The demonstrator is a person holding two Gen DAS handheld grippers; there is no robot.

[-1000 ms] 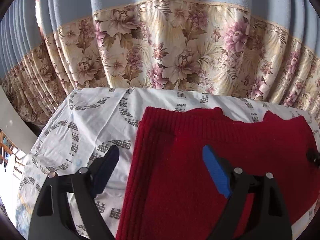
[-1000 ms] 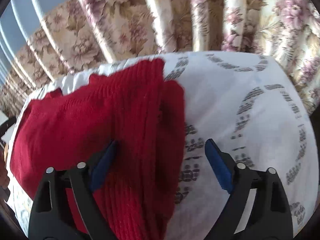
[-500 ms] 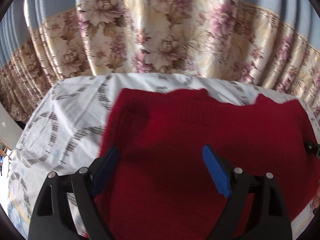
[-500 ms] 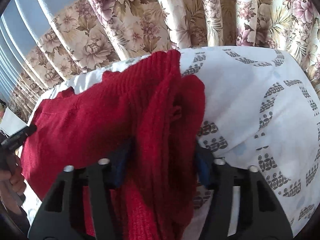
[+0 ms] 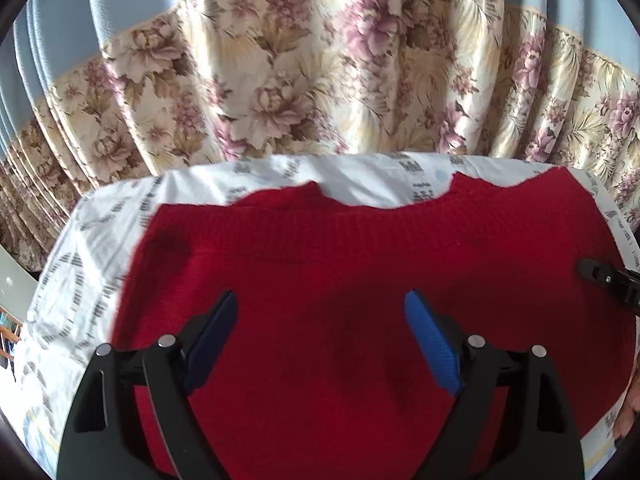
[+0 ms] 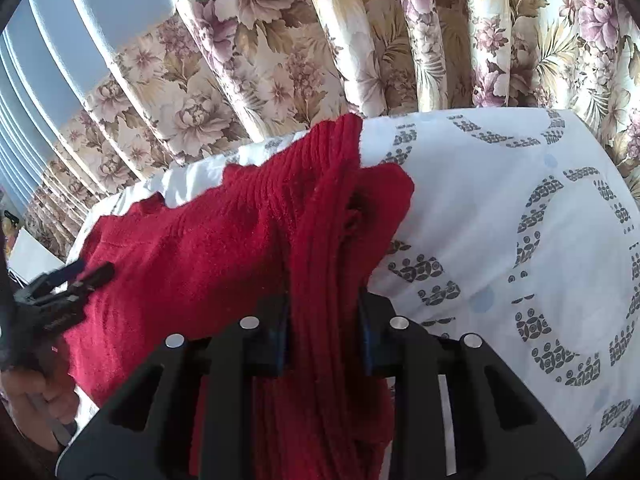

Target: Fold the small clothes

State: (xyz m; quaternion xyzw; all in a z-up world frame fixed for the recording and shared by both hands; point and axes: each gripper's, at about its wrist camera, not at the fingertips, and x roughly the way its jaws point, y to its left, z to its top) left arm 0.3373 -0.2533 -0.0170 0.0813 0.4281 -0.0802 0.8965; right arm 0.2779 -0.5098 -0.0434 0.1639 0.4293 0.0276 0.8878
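Nearest to us, the right tongs are clamped on a thick bunched ridge of the red ribbed knit sweater, the wool rising in a fold between the two blue pads and spilling forward over them. The left tongs stand wide apart above the flat middle of that same sweater, holding nothing; we cannot tell whether their tips touch the knit.

Taking the sweater as our landmark: it lies spread across the table under a white cloth printed with grey arcs, its ribbed neckline toward the far edge. To the sweater's right the cloth runs bare; to its left a narrower strip of cloth shows. Beyond the sweater's far edge hangs the cream floral curtain with a pale blue upper band.

We judge the knit to be soft, fairly thick and light, with no stiffness of its own: it will sag and stretch wherever it is lifted by one point, and the fuzzy surface should grip the pads rather than slip. The gathered side edge in our right tongs looks like several layers, so a fold carried over from there may drag the layers unevenly. For the left tongs, we think the best hold is the opposite side edge or hem, pinching both layers together near a corner.
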